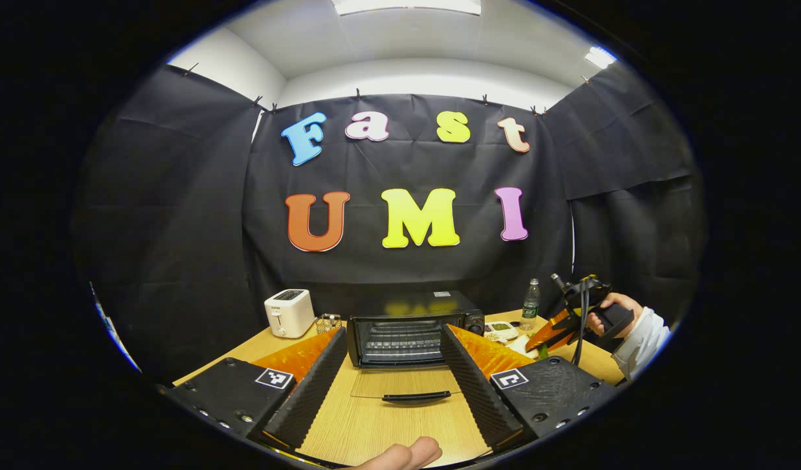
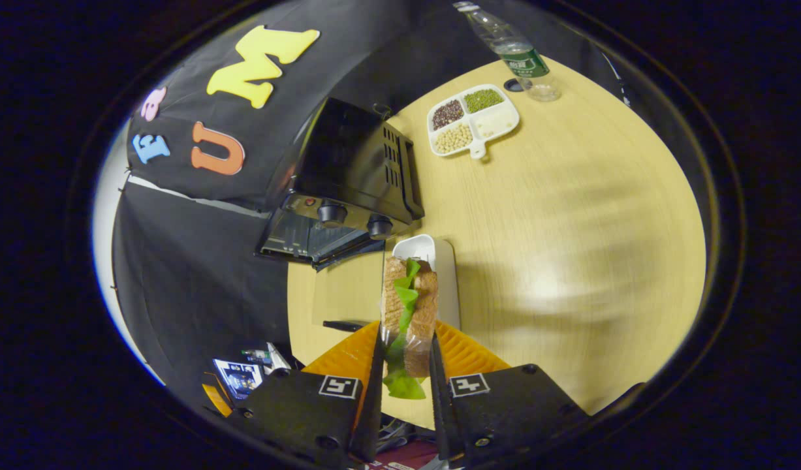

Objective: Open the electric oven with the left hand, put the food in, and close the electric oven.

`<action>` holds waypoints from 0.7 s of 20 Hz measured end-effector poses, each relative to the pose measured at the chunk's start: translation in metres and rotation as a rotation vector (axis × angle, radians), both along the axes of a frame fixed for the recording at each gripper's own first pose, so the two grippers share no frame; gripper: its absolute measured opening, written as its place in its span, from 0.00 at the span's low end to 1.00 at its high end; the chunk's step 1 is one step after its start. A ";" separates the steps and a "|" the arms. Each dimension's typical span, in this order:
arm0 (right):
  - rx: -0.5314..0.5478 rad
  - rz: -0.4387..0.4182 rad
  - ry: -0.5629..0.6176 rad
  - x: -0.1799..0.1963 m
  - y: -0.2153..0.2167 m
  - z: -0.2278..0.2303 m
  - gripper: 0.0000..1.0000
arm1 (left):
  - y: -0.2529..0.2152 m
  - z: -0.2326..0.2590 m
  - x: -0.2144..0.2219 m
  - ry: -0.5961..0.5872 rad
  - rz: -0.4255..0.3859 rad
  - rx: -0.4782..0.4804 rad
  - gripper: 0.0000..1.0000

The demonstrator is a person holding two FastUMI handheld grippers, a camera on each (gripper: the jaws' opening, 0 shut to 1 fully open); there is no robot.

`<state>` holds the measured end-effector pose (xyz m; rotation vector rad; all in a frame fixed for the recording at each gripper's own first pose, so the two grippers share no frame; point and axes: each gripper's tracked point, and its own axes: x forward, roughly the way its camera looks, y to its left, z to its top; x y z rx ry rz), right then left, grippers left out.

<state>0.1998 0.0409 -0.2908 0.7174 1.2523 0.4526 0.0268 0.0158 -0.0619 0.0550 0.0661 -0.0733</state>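
Left gripper view: left gripper [image 1: 392,378] spread, empty, lower centre; toaster oven [image 1: 413,328] mid-frame, glass door [image 1: 403,385] dropped flat onto table [image 1: 387,431].

Right gripper view: right gripper [image 2: 405,365] pinching sandwich [image 2: 408,313] bottom centre, above white plate [image 2: 439,261]; oven upper left.

Risk: lettuce sliding out, or sandwich snagging rack edge on tilted entry.

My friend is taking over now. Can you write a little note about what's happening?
Left gripper: open, empty, facing the electric oven.
Right gripper: shut on the sandwich, held above the white plate on the table.
Done: the oven door lies open, flat on the table; food is picked up.
Left: put the sandwich inside, let go, close the door.
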 end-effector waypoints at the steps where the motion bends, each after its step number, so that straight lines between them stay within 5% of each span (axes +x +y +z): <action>1: 0.015 -0.038 -0.022 -0.004 0.002 0.007 0.37 | 0.004 0.001 -0.003 -0.002 0.002 -0.004 0.94; 9: 0.186 -0.177 -0.160 -0.056 0.093 0.048 0.34 | 0.037 -0.001 -0.021 -0.019 0.019 -0.033 0.94; 14: 0.304 -0.327 -0.223 -0.041 0.162 0.045 0.33 | 0.056 0.000 -0.030 -0.036 0.029 -0.046 0.94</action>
